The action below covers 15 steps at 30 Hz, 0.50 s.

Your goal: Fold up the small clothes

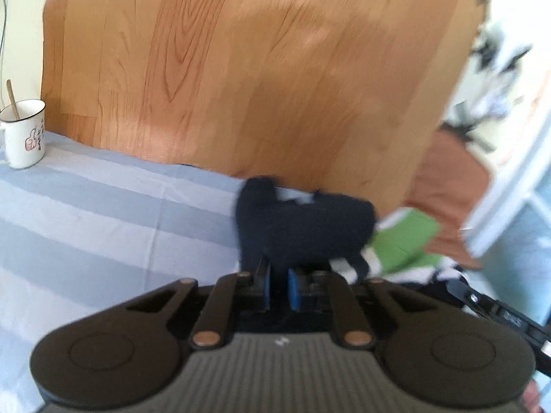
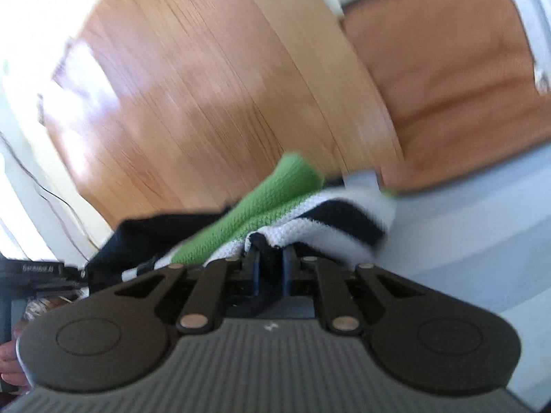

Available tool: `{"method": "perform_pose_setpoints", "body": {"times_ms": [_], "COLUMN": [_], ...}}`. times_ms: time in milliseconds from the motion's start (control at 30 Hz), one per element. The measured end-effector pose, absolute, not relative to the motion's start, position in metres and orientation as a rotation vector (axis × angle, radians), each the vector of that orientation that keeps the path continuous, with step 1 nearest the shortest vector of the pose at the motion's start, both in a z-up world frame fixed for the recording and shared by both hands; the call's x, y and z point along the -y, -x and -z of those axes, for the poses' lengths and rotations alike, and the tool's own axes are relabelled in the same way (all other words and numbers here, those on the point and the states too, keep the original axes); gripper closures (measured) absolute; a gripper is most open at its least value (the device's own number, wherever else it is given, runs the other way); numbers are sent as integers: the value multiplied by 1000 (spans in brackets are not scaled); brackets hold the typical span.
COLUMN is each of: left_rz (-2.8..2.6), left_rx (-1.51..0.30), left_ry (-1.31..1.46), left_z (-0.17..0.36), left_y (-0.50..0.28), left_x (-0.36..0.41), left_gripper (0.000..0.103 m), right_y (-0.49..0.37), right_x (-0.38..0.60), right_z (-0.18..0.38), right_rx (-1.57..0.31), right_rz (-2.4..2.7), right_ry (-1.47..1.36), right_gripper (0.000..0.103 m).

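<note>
two grippers are clamped on one knit garment [image 2: 275, 199] lifted off the striped sheet [image 1: 103, 206], my left gripper [image 1: 278, 285] on its navy end, my right gripper [image 2: 270, 258] on its striped end, so its length runs between them

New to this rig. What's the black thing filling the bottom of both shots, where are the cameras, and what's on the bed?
No robot arm here: a person carries a two-finger gripper in each hand, each with a fisheye camera looking along its fingers. The black shape is the gripper's own body.

Left wrist view: the left gripper is shut on the dark navy end of a small knitted garment. Right wrist view: the right gripper is shut on its white-and-black striped edge, with the green part just beyond.

It lies on a blue-and-white striped sheet. A white mug with a stick in it stands at the far left. Both pictures are motion-blurred.
</note>
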State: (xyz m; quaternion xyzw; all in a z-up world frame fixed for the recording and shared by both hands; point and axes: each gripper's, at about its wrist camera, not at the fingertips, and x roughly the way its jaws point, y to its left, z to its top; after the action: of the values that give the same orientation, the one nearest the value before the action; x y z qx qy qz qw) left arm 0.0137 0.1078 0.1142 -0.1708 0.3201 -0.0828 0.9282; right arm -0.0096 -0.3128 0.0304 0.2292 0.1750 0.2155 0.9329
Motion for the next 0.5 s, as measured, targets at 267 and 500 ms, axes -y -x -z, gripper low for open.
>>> {"method": "perform_pose_setpoints", "body": {"times_ms": [267,500], "left_rz": [335,322], "left_rx": [-698,-548], "left_ry": [156,125], "left_z": [-104,-151], "left_y": [85,54], "left_x": [-88,-78], "left_gripper": [67,43], "right_y": [87,85], "right_x": [351,394], "right_z": [-23,14], "right_rx": [-401,-429], "right_rz": [-651,-481], "right_ry": [-376,-559], "right_gripper": [81,52]}}
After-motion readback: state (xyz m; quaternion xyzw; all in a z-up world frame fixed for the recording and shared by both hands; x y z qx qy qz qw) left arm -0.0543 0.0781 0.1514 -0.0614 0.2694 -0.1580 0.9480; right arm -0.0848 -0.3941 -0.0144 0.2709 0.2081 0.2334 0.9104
